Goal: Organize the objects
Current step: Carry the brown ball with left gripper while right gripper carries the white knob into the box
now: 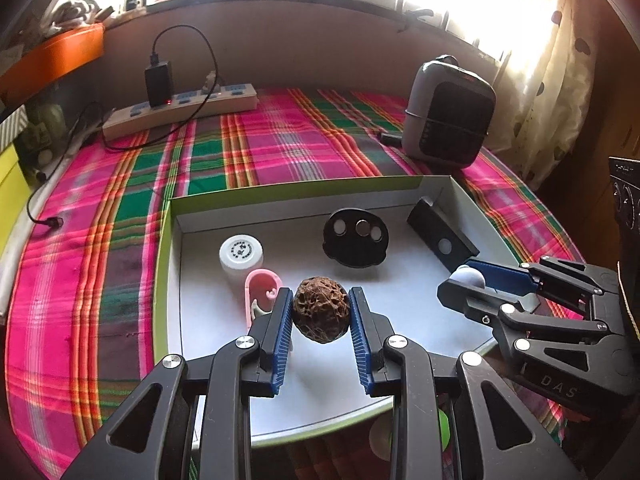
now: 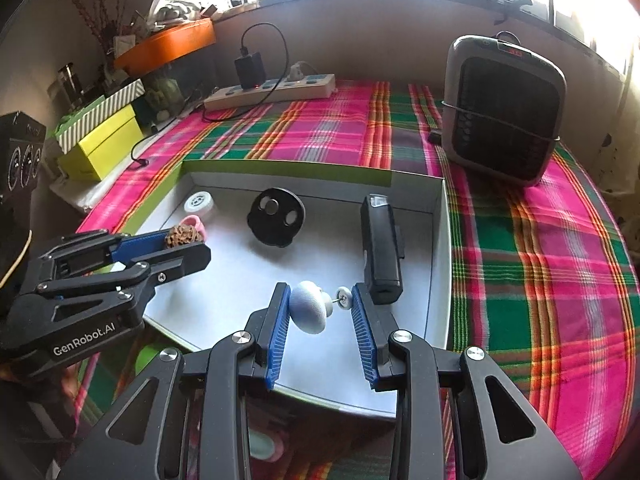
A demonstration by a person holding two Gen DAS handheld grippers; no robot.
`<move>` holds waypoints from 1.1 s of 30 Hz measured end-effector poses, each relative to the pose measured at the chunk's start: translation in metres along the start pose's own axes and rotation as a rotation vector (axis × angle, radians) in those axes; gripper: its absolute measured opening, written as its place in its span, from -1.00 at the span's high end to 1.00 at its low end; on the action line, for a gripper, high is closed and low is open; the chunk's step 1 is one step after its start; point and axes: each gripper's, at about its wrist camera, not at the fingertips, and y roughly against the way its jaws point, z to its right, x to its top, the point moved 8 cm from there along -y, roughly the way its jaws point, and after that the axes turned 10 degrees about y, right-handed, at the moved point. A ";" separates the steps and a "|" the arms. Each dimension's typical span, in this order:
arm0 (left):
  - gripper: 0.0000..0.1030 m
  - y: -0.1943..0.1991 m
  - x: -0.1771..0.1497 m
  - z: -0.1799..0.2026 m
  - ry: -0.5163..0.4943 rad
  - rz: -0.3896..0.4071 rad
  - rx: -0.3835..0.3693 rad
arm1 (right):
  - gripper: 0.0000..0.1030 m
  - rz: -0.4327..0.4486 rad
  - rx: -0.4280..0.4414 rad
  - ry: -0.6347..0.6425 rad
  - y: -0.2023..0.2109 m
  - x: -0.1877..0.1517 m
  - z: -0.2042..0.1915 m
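Note:
My left gripper (image 1: 320, 312) is shut on a brown wrinkled walnut (image 1: 320, 314) and holds it over the white tray (image 1: 460, 196); the walnut also shows in the right wrist view (image 2: 180, 236). My right gripper (image 2: 320, 308) is shut on a pale blue mushroom-shaped knob (image 2: 310, 308) with a small white end cap (image 2: 343, 298), above the tray's near right part. In the tray lie a white round cap (image 1: 241, 254), a pink clip (image 1: 260, 292), a black disc with holes (image 1: 356, 238) and a black rectangular device (image 2: 380, 248).
The tray sits on a pink and green plaid cloth (image 1: 260, 148). A grey heater (image 2: 504, 108) stands at the back right, a power strip (image 1: 180, 110) with a charger at the back left. Yellow-green boxes (image 2: 104, 140) stand at the left edge.

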 end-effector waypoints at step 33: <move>0.50 -0.017 -0.004 0.007 -0.043 -0.042 0.015 | 0.36 -0.044 -0.070 0.040 -0.007 -0.004 0.005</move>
